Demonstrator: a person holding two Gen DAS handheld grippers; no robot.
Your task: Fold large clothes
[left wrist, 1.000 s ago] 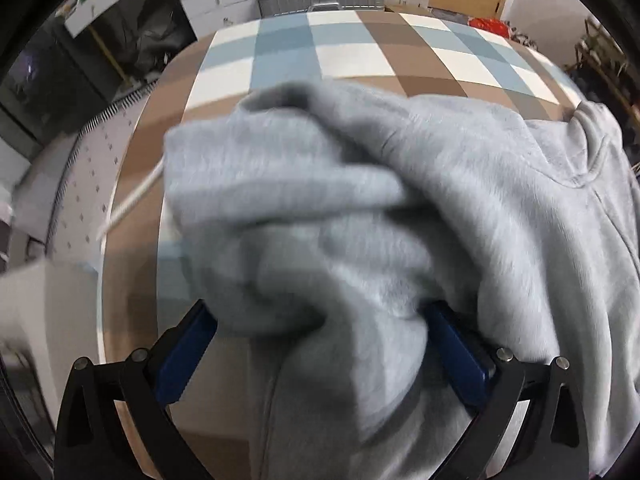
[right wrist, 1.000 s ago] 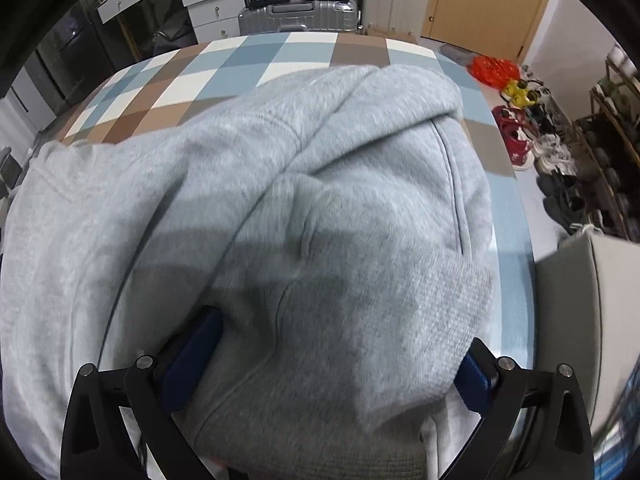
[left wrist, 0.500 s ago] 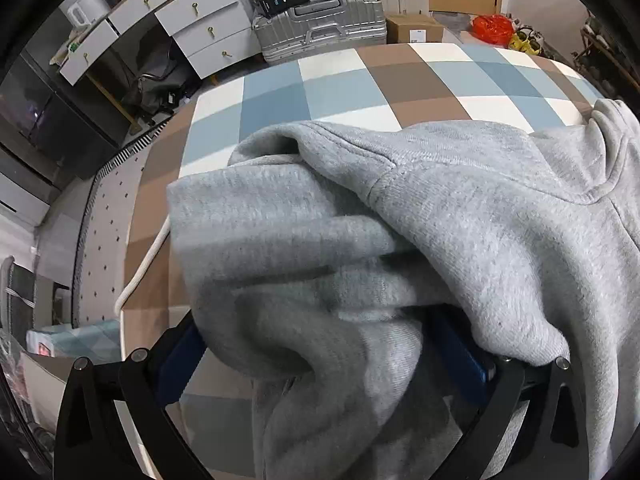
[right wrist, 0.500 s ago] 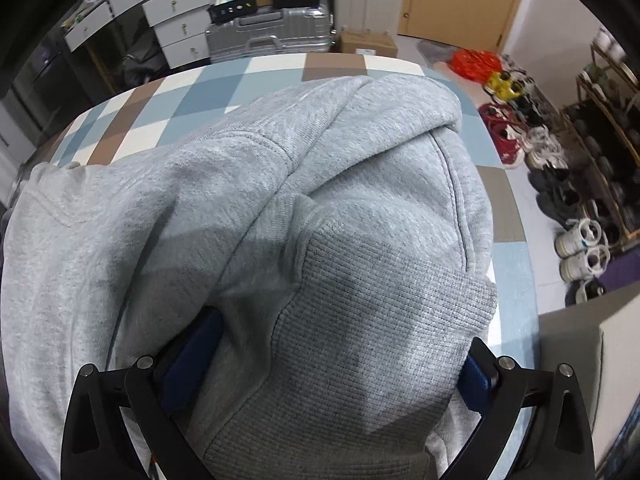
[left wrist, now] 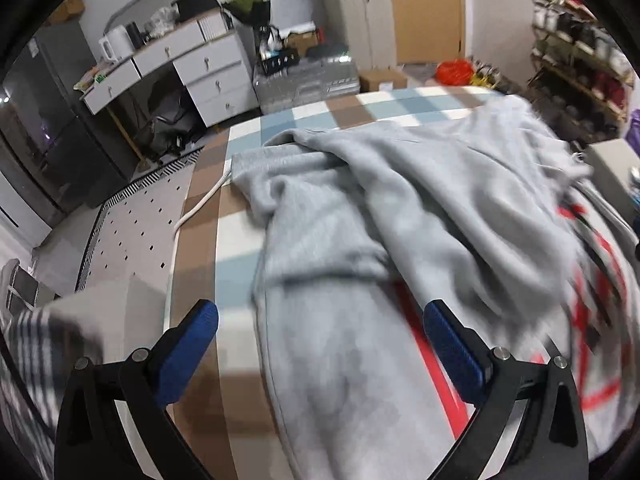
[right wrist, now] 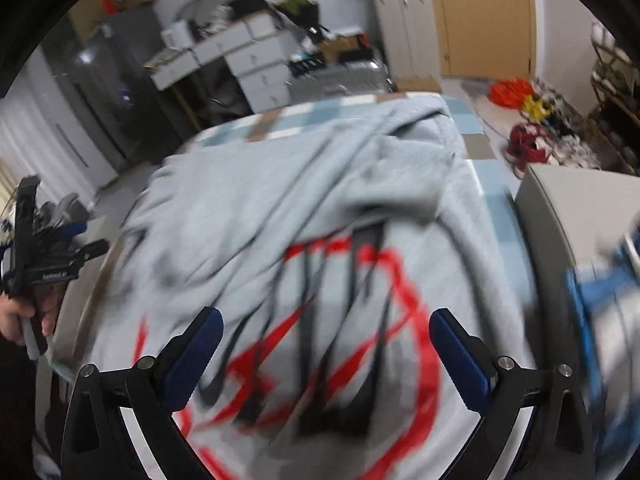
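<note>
On the checked blue, brown and white tabletop (left wrist: 308,112) lies the large grey fleece sweatshirt (left wrist: 420,200), its red and black chest print (right wrist: 340,320) facing up on the near side and a sleeve folded across the far part. Both the left gripper (left wrist: 320,344) and the right gripper (right wrist: 326,344) hover above it with jaws spread wide, holding nothing. Judging by the rumpled far layers, smoothing them flat before pinching the next edge would give a squarer fold.
</note>
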